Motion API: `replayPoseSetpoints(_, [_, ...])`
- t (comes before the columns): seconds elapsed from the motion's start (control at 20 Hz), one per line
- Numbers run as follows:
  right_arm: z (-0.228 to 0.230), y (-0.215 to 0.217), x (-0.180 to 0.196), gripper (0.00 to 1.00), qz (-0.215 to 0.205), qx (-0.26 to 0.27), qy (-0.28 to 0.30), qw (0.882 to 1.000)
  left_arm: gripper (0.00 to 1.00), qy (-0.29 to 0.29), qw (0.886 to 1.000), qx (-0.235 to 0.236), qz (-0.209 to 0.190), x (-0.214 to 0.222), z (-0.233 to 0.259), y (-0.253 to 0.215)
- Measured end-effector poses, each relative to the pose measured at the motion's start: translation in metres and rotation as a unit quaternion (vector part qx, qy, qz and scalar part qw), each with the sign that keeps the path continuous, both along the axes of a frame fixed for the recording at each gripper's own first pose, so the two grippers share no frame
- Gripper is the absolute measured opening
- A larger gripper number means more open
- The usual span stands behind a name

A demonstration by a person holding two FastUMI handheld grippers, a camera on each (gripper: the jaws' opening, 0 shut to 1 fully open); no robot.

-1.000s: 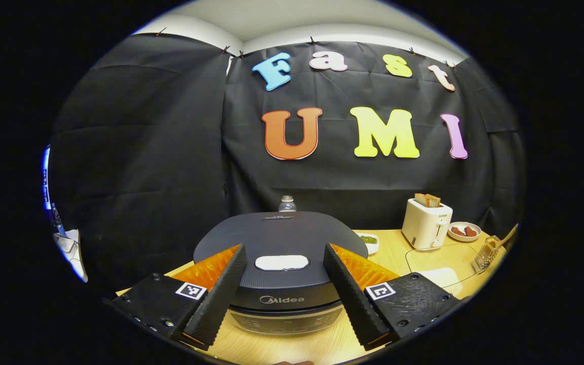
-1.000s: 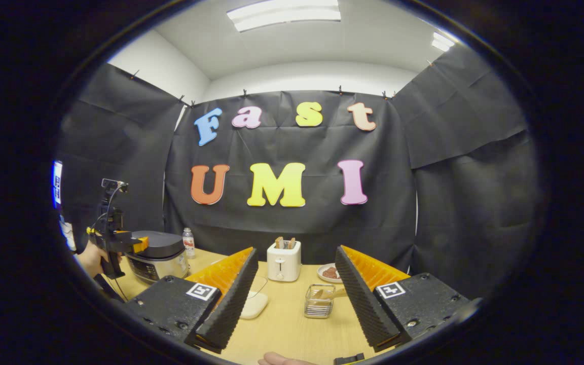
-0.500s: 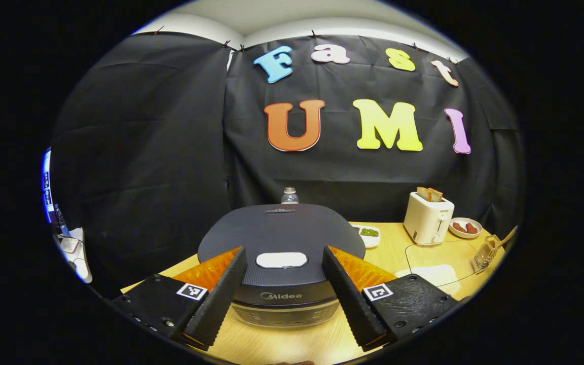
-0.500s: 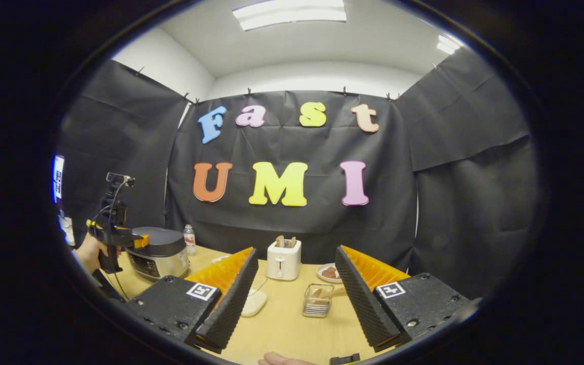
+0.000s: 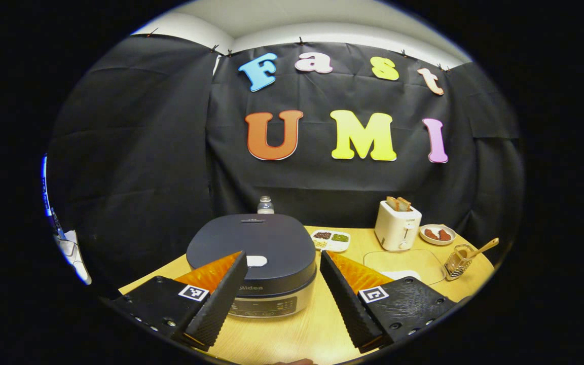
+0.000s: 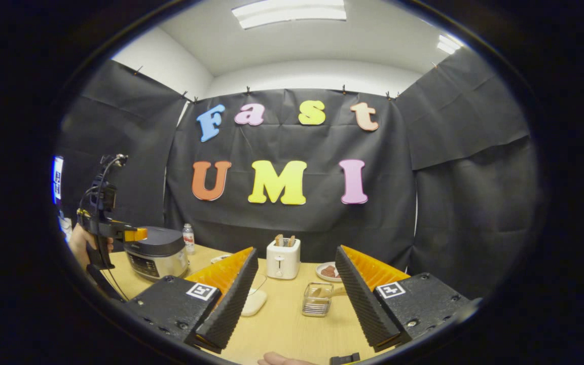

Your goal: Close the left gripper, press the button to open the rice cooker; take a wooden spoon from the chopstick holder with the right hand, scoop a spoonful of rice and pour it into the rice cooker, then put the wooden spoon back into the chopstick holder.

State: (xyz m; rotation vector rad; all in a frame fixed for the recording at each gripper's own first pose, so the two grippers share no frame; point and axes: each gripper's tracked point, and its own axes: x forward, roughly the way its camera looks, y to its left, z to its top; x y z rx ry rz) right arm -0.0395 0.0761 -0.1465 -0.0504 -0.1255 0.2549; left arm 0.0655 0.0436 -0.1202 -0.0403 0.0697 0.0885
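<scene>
In the left gripper view we are holding our left hand-held gripper (image 5: 282,304) above the near edge of the bench (image 5: 297,334), its fingers spread wide and gripping nothing. The cooker (image 5: 254,261) is sitting just beyond the fingertips with its lid down, and the pale button (image 5: 256,261) on the lid is showing beside the left finger, untouched. Behind the cooker a bottle (image 5: 265,205) is standing against the wall. To the right a divided dish (image 5: 330,240), a toaster (image 5: 397,230) with bread in it and a small plate (image 5: 437,234) are lining the far side. The spoon (image 5: 482,248) is leaning in the holder (image 5: 457,261) at the right end, handle tilting up to the right.

In the right gripper view our right hand-held gripper (image 6: 294,309) is also hanging spread and empty over the bench (image 6: 282,329). The holder (image 6: 316,300) is sitting between its fingers, well ahead of them. Far left, a hand (image 6: 81,246) is holding the left hand-held gripper (image 6: 135,234) just beside the cooker (image 6: 156,253).
</scene>
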Motion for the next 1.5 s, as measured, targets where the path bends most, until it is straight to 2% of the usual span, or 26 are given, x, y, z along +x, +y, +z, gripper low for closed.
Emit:
replayPoseSetpoints(0.4, [0.001,-0.007,-0.001,0.99,-0.002,0.005,0.005,1.0,0.92,-0.053,0.997,0.038,-0.036,-0.055,0.039,-0.035])
replayPoseSetpoints(0.55, [0.001,-0.013,-0.001,0.99,-0.006,0.009,0.006,1.0,0.92,-0.066,0.995,0.036,-0.06,-0.074,0.049,-0.055])
replayPoseSetpoints(0.6, [0.001,-0.016,0.0,0.99,-0.007,0.01,0.007,1.0,0.8,-0.068,0.995,0.035,-0.063,-0.079,0.05,-0.06])
replayPoseSetpoints(0.65, [0.0,-0.018,0.0,0.99,-0.008,0.012,0.009,1.0,0.92,-0.068,0.995,0.034,-0.064,-0.084,0.052,-0.062])
replayPoseSetpoints(0.85, [0.005,-0.036,-0.01,0.99,-0.015,0.024,0.014,1.0,0.93,-0.086,0.992,0.032,-0.081,-0.105,0.058,-0.086])
replayPoseSetpoints(0.9, [0.006,-0.038,-0.01,0.99,-0.015,0.027,0.014,0.999,0.84,-0.085,0.992,0.032,-0.088,-0.108,0.055,-0.093])
replayPoseSetpoints(0.95, [0.007,-0.04,-0.01,0.99,-0.017,0.03,0.014,0.999,0.93,-0.084,0.992,0.032,-0.089,-0.112,0.054,-0.095])
replayPoseSetpoints(1.5, [0.008,-0.047,-0.02,0.99,-0.022,0.04,0.033,0.998,0.94,-0.097,0.989,0.024,-0.106,-0.139,0.055,-0.129])
